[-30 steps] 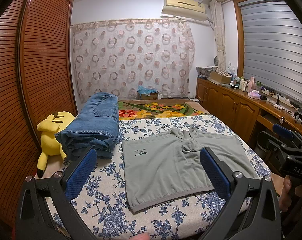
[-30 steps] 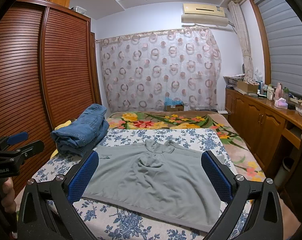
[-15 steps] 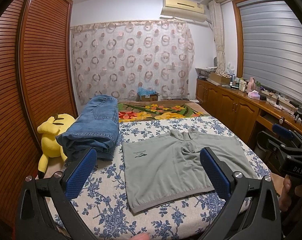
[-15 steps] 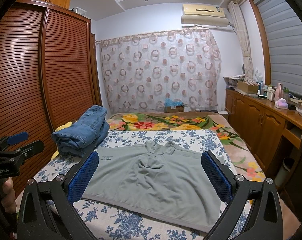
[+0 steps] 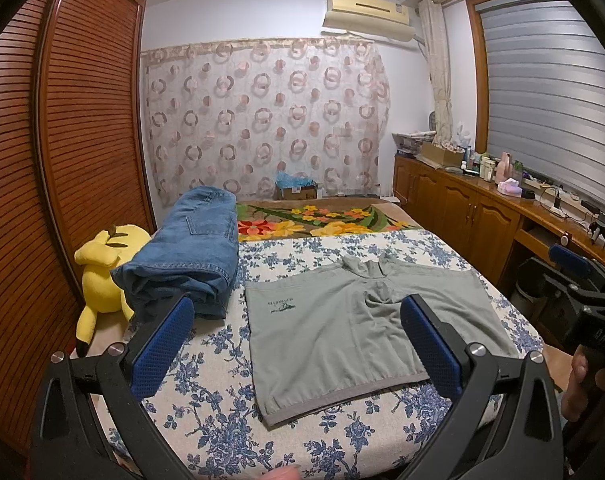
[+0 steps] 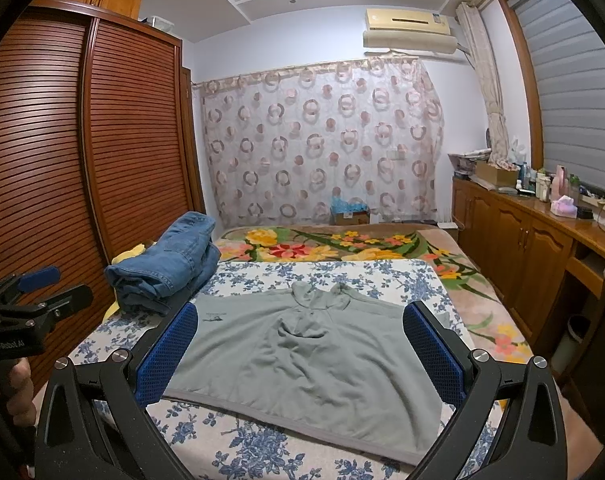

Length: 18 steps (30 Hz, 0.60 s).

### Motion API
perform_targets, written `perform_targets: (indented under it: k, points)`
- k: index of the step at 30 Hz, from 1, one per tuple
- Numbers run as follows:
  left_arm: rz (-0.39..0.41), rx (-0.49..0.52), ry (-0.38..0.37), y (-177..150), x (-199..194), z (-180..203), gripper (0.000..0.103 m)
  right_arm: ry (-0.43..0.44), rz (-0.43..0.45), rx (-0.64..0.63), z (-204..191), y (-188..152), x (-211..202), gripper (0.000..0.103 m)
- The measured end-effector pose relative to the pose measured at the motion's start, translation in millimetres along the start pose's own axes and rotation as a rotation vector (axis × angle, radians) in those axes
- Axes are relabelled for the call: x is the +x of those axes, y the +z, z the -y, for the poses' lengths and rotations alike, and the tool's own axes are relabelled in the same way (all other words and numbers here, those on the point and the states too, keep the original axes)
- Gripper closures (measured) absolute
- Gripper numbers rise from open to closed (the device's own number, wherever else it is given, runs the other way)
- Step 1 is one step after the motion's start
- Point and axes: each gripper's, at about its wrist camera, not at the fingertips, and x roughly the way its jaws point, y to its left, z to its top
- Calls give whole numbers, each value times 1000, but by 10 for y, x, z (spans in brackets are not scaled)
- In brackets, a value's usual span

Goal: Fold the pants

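Note:
Grey-green pants [image 5: 342, 328] lie spread flat on the blue-flowered bed sheet [image 5: 206, 392], waistband at the near edge; they also show in the right wrist view [image 6: 310, 360]. My left gripper [image 5: 298, 316] is open and empty, held above the bed's near edge, short of the pants. My right gripper [image 6: 300, 320] is open and empty, likewise above the near edge. Each gripper shows at the side of the other's view: the right one [image 5: 578, 284] and the left one [image 6: 42, 292].
Folded blue jeans [image 5: 186, 256] lie on the bed's left side, left of the pants. A yellow plush toy [image 5: 102, 268] sits by the wooden wardrobe [image 5: 62, 160]. A flowered blanket [image 5: 322, 220] covers the far bed. Wooden cabinets [image 5: 482, 216] with clutter line the right wall.
Both views have dipped slightly, so the room sits a little higher in frame. The pants and jeans have not moved and both grippers stay open.

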Motion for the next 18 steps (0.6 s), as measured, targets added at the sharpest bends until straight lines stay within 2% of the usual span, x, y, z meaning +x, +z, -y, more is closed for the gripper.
perform_targets:
  k: [10,18]
  points:
    - [-42,-14,-2,-121,222,-69,0,-24,-17,15,59,-4,32,1]
    - [-23,15,12,-179,365,-39,0,-43,-36,17,68,-18,64,1]
